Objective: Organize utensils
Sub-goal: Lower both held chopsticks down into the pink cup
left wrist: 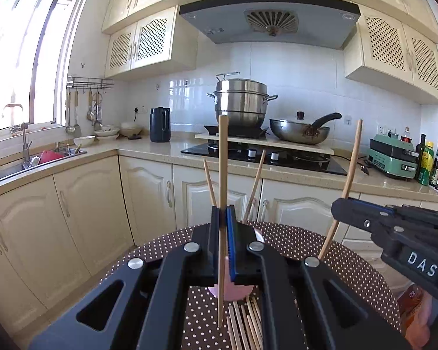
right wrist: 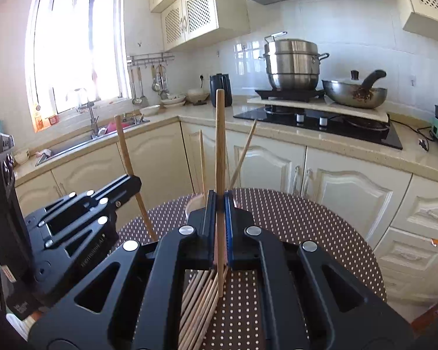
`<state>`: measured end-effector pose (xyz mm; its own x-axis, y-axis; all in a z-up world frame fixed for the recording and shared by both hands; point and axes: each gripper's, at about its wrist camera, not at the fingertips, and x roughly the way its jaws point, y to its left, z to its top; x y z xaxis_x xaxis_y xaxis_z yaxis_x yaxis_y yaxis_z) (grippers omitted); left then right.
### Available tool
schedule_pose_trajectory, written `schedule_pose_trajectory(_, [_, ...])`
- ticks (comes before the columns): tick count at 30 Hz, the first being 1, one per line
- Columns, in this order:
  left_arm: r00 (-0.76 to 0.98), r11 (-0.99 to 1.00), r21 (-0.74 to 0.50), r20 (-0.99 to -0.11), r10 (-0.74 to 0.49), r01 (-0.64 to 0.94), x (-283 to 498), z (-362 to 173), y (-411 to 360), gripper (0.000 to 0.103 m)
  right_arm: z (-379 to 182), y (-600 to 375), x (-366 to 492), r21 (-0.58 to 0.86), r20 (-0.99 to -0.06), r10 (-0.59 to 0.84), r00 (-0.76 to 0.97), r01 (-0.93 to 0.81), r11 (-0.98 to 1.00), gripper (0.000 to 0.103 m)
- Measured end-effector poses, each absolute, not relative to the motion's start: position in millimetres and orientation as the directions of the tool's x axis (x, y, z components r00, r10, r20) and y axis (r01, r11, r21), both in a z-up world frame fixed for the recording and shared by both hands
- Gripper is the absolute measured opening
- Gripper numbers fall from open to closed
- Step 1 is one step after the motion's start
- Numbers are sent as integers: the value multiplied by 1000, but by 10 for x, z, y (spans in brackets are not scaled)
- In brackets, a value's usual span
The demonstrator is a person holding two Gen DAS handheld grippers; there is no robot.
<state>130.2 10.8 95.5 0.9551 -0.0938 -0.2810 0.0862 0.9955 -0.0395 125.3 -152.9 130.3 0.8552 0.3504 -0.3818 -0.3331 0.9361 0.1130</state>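
Chopsticks are the things in play on a round tabletop [left wrist: 166, 248] covered in brown cloth with white dots. The left claw [left wrist: 222, 215] is clamped on a single wooden chopstick [left wrist: 222, 160] that stands nearly upright between its pads, its upper end rising well above the fingers and its lower end hanging free above the cloth. The right claw [right wrist: 220, 201] grips a second chopstick [right wrist: 220, 134] in the same way, also close to vertical. Each claw shows in the other's view, off to the side, with its stick slanting through it.

Below the two claws, near the tabletop's near edge, a loose pile of chopsticks [right wrist: 198, 312] lies flat on the cloth, roughly parallel. Toward the far edge stands a pink holder [left wrist: 233, 291], mostly hidden behind the left claw, with two more chopsticks [left wrist: 255, 186] leaning outward from it in a V.

Beyond the tabletop runs a kitchen counter [left wrist: 149, 151] with a sink [left wrist: 11, 169] under the window, a black kettle [left wrist: 159, 124], a steel steamer pot [left wrist: 241, 102] and a wok [left wrist: 299, 131] on the stove.
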Motion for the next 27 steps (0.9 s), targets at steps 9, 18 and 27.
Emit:
schedule_pose_trajectory(9, [976, 996, -57, -202, -75, 65, 1557, 1407, 136, 6, 1729, -1493, 1514, 123, -332, 343, 879, -320, 939, 6])
schedule_pose_trajectory(18, [992, 995, -95, -120, -45, 34, 1855, 1622, 78, 6, 1847, -1475, 1900, 168, -299, 315, 901, -276, 946, 6])
schedule_pose_trajectory(27, [977, 994, -113, -211, -30, 7, 2197, 1271, 114, 6, 1603, -1469, 2234, 212, -337, 320, 885, -260, 942, 6])
